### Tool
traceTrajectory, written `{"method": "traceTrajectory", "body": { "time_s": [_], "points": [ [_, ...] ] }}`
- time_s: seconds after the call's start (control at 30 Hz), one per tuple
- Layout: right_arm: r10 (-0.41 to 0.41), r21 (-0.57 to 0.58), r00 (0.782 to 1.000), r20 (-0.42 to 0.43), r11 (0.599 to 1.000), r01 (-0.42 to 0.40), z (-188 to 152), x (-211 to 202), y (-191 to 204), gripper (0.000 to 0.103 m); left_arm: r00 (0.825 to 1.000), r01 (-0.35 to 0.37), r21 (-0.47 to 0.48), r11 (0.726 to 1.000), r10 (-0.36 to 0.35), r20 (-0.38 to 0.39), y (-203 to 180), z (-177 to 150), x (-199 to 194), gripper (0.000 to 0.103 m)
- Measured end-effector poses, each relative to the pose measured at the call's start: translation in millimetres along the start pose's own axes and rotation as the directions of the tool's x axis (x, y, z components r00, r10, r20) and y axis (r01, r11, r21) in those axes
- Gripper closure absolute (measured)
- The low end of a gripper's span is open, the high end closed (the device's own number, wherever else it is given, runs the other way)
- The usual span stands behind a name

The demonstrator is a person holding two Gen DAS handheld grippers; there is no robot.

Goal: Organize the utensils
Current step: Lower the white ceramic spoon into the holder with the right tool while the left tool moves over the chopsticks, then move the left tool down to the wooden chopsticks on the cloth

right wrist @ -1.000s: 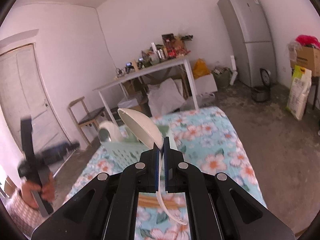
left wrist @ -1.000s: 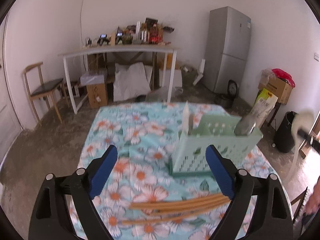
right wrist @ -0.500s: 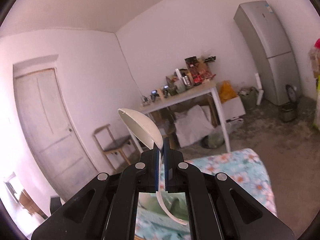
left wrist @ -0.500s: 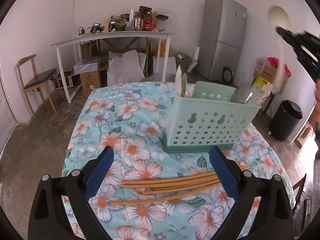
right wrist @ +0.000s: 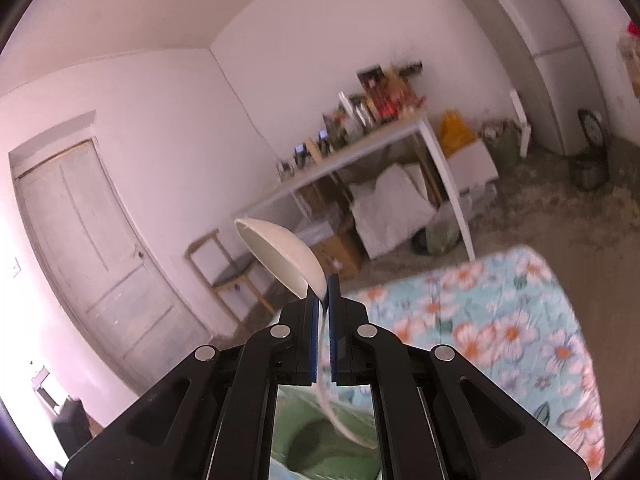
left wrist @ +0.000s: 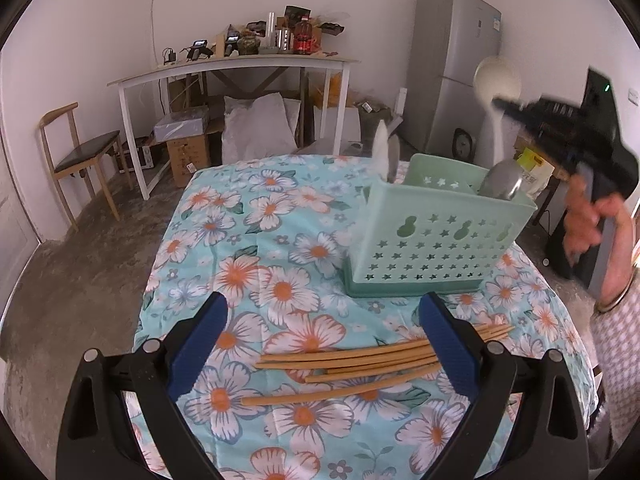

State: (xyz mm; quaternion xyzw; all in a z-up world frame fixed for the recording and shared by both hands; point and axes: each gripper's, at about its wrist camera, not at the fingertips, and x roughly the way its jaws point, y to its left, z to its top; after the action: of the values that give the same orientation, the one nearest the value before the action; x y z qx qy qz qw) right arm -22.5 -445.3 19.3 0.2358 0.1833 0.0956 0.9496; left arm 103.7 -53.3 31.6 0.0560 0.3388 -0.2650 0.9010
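Caddy [left wrist: 436, 236] w/ metal spoon [left wrist: 502, 186]; R gripper [right wrist: 323, 292] pinches ladle [right wrist: 280, 254], L gripper [left wrist: 324, 340] agape.

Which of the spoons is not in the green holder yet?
The white ladle, gripped by its handle in the right tool above the holder; the metal spoon already stands inside.

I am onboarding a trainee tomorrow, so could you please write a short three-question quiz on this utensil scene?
1. True or false: the left gripper is shut on the tan wooden chopsticks.
2. What does the right gripper hold?
3. The pale green perforated plastic utensil caddy stands: A) upright on the floral tablecloth; B) tipped over.

Key: 1 false; 2 the white plastic ladle; 3 A.
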Motion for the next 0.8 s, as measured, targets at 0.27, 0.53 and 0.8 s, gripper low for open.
{"method": "traceTrajectory", "body": {
  "time_s": [0.27,0.53,0.8],
  "points": [
    [-0.080,-0.077,0.997,-0.006,0.994,0.080,-11,-23,4,0.068,1.000,0.007,-0.006,1.000,-0.007,-0.009,-3,0,4,0.009],
    [-0.075,-0.032,0.994,0.082,0.996,0.078,-7,-80,6,0.052,0.999,0.031,-0.036,0.999,-0.031,-0.012,-6,-1,1,0.009],
    [-0.087,-0.010,0.991,0.102,0.996,0.089,-31,-125,16,0.033,0.998,0.056,-0.021,0.998,-0.056,-0.012,-18,-8,-8,0.009]
  ]
}}
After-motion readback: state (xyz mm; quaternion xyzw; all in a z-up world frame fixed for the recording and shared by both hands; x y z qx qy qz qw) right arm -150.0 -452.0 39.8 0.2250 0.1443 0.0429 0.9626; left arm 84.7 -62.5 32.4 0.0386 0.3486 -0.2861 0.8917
